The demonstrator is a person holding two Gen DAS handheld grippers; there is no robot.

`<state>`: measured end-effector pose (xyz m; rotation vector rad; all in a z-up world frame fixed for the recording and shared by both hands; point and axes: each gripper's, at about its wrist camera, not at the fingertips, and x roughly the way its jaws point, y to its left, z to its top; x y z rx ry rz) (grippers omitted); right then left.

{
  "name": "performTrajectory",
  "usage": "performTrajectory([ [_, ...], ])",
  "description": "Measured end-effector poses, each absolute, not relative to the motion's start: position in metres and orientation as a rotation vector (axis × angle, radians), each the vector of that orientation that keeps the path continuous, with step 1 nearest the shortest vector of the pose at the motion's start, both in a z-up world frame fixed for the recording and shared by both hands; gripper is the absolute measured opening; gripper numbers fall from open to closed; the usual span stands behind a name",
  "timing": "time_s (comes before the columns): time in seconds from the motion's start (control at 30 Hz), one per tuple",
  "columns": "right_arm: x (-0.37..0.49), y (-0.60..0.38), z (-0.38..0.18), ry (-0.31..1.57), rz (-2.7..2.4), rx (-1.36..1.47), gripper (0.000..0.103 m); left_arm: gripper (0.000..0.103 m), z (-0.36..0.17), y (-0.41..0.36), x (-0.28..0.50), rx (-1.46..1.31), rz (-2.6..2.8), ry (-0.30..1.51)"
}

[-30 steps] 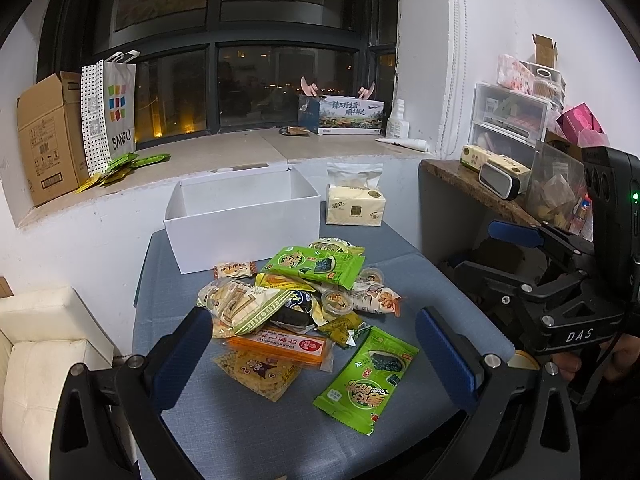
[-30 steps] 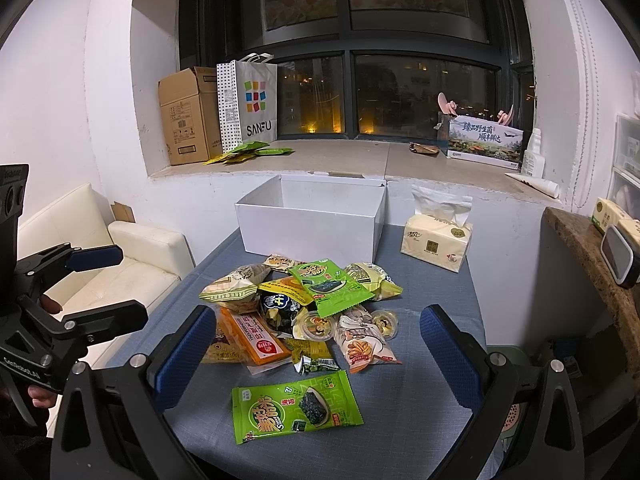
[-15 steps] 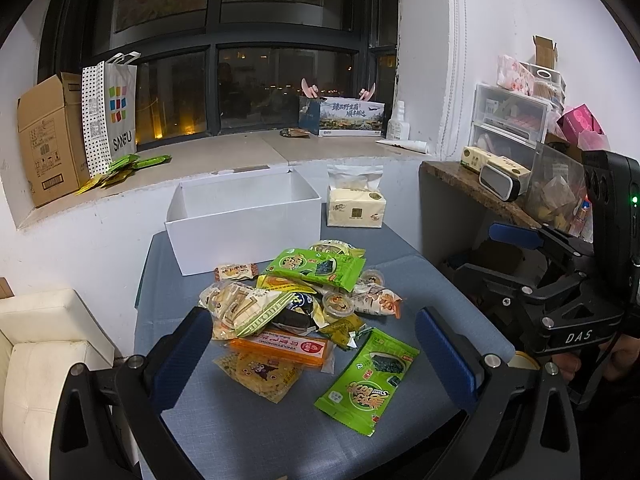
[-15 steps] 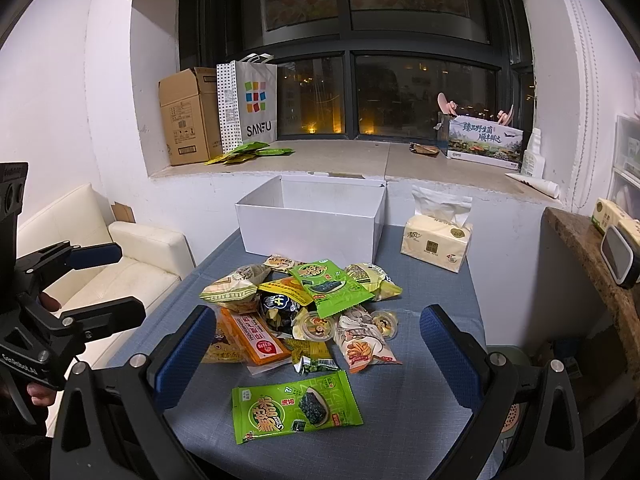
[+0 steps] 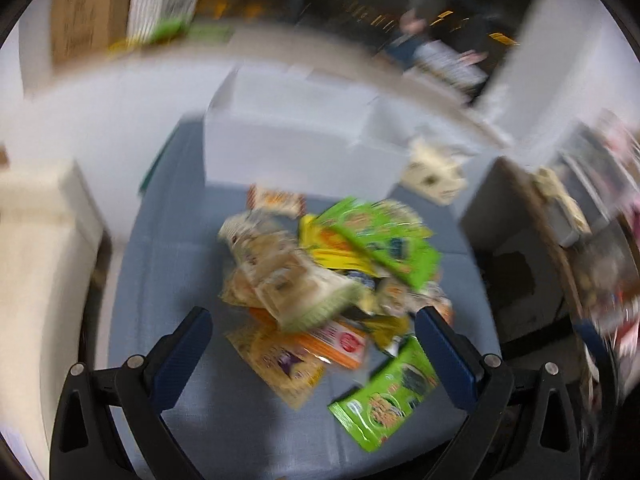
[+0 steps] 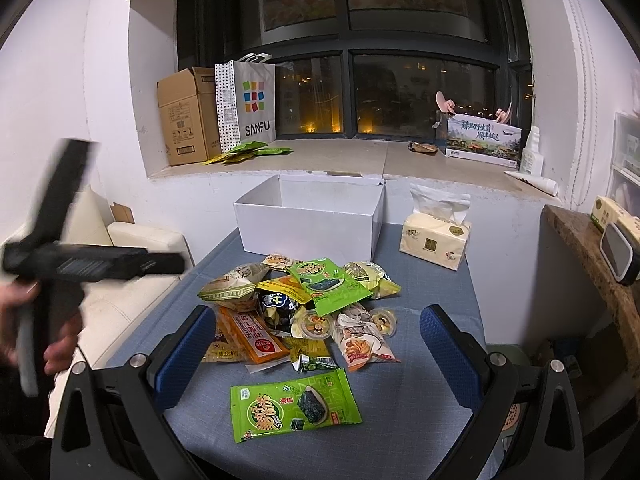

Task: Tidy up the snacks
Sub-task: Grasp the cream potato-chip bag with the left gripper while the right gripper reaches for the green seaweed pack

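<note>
A pile of snack packets (image 6: 304, 308) lies on the blue-grey table (image 6: 420, 412), in front of an open white box (image 6: 310, 226). A green seaweed packet (image 6: 294, 404) lies apart at the front. My right gripper (image 6: 312, 348) is open and empty, above the table's near edge. The left wrist view is blurred by motion; my left gripper (image 5: 312, 344) is open and empty, tilted down over the near side of the pile (image 5: 320, 276), with the white box (image 5: 296, 152) behind. The left gripper's body also shows blurred at the left of the right wrist view (image 6: 80, 264).
A tissue pack (image 6: 434, 244) stands right of the box. A cardboard box (image 6: 184, 116), a paper bag (image 6: 248, 100) and green packets (image 6: 248, 150) sit on the window ledge. A white sofa (image 6: 120, 280) is at the left, a wooden shelf (image 6: 592, 256) at the right.
My left gripper has swung forward and down toward the pile, blurring its view. The right gripper has stayed in place. No snack has moved.
</note>
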<state>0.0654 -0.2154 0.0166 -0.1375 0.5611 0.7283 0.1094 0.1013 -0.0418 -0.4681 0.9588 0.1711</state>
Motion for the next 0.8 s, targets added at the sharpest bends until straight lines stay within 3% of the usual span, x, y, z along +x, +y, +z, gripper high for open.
performTrajectory([
  [0.17, 0.067, -0.216, 0.013, 0.569, 0.727, -0.133, 0.103, 0.103, -0.094, 0.14, 0.179, -0.568, 0.227, 1.155],
  [0.4, 0.071, -0.222, 0.011, 0.579, 0.711, -0.123, 0.103, 0.1, -0.141, 0.155, 0.209, -0.694, 0.235, 1.276],
  [0.43, 0.071, -0.224, 0.011, 0.58, 0.708, -0.12, 0.103, 0.09, -0.145, 0.155, 0.207, -0.703, 0.221, 1.285],
  [0.47, 0.072, -0.225, 0.011, 0.581, 0.705, -0.12, 0.103, 0.067, -0.146, 0.154, 0.206, -0.694, 0.224, 1.292],
  [0.57, 0.073, -0.227, 0.01, 0.587, 0.702, -0.115, 0.103, 0.043, -0.141, 0.153, 0.198, -0.626, 0.24, 1.283],
  [0.63, 0.073, -0.228, 0.009, 0.589, 0.699, -0.112, 0.103, 0.035, -0.134, 0.156, 0.189, -0.643, 0.206, 1.234],
  [0.8, 0.073, -0.225, 0.009, 0.595, 0.701, -0.117, 0.103, 0.034, -0.093, 0.143, 0.151, -0.511, 0.172, 1.057],
])
